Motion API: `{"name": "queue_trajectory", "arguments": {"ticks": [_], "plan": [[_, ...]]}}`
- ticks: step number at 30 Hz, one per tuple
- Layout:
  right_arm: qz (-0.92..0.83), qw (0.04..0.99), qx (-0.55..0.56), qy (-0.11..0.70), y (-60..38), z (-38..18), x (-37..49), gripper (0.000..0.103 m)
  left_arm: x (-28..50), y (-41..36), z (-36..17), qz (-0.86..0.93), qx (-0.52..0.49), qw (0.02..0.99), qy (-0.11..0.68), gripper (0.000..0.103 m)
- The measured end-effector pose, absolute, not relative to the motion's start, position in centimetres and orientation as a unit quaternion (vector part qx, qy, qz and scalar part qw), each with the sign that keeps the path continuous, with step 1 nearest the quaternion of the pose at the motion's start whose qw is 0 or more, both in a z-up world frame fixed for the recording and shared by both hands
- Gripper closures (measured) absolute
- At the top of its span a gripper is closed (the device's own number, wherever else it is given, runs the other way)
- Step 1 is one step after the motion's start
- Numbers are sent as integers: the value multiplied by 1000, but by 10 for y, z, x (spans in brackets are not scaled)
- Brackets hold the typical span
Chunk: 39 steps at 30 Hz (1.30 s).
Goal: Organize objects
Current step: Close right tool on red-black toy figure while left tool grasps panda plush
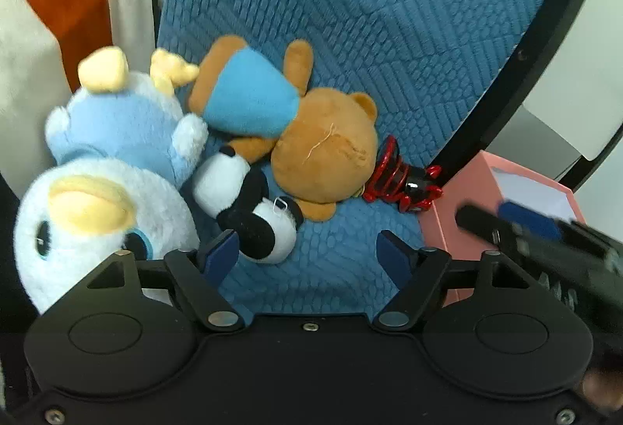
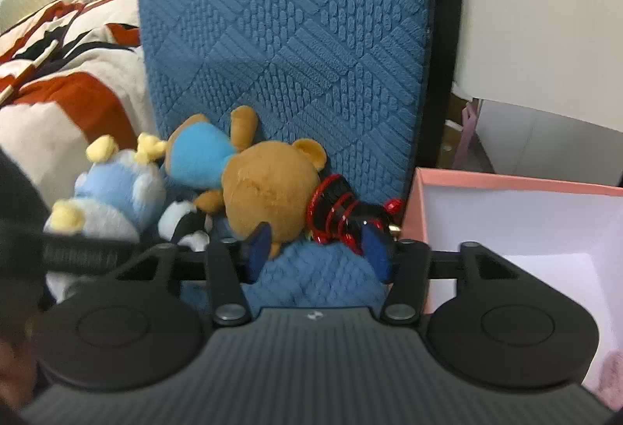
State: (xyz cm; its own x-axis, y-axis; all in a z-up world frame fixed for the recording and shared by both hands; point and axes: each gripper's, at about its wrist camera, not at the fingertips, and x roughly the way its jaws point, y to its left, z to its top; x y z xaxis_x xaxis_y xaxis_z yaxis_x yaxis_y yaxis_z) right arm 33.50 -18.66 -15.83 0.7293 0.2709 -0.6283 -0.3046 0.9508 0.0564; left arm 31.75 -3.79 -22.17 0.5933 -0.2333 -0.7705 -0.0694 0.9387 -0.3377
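Note:
Several plush toys lie on a blue textured chair seat (image 1: pixel 335 269): a light-blue penguin (image 1: pixel 109 168), a small black-and-white toy (image 1: pixel 253 207), a brown bear in a blue shirt (image 1: pixel 323 156), and a red-and-black figure (image 1: pixel 401 179). A pink box (image 1: pixel 518 191) with a white inside stands to their right. My left gripper (image 1: pixel 309 253) is open and empty, just in front of the black-and-white toy. My right gripper (image 2: pixel 319 249) is open and empty, its fingers by the bear (image 2: pixel 268 187) and the red-and-black figure (image 2: pixel 338 214). The pink box (image 2: pixel 506 207) is at its right.
The blue chair back (image 2: pixel 280 35) rises behind the toys, with a black frame (image 1: pixel 545 55) on its right. A white-and-orange blanket (image 2: pixel 58 82) lies to the left. The right gripper (image 1: pixel 545 238) reaches into the left wrist view over the pink box.

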Motion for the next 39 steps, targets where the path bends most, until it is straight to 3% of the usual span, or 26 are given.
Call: {"name": "queue_trajectory", "arguments": {"ticks": [9, 25, 30, 32, 34, 39], "plan": [[143, 917, -22, 372, -158, -185, 394, 67, 337, -44, -235, -17, -144, 875, 463, 29], [112, 908, -31, 402, -151, -216, 452, 66, 364, -69, -257, 21, -40, 879, 475, 29], [101, 905, -39, 411, -147, -215, 454, 66, 370, -71, -264, 28, -19, 877, 478, 39], [99, 903, -38, 416, -148, -216, 455, 65, 370, -70, -264, 33, -14, 878, 477, 51], [101, 902, -38, 419, -149, -217, 456, 64, 370, -67, -264, 35, -18, 879, 475, 56], [109, 902, -58, 415, -149, -219, 451, 64, 369, -61, -261, 29, -31, 879, 474, 60]]}}
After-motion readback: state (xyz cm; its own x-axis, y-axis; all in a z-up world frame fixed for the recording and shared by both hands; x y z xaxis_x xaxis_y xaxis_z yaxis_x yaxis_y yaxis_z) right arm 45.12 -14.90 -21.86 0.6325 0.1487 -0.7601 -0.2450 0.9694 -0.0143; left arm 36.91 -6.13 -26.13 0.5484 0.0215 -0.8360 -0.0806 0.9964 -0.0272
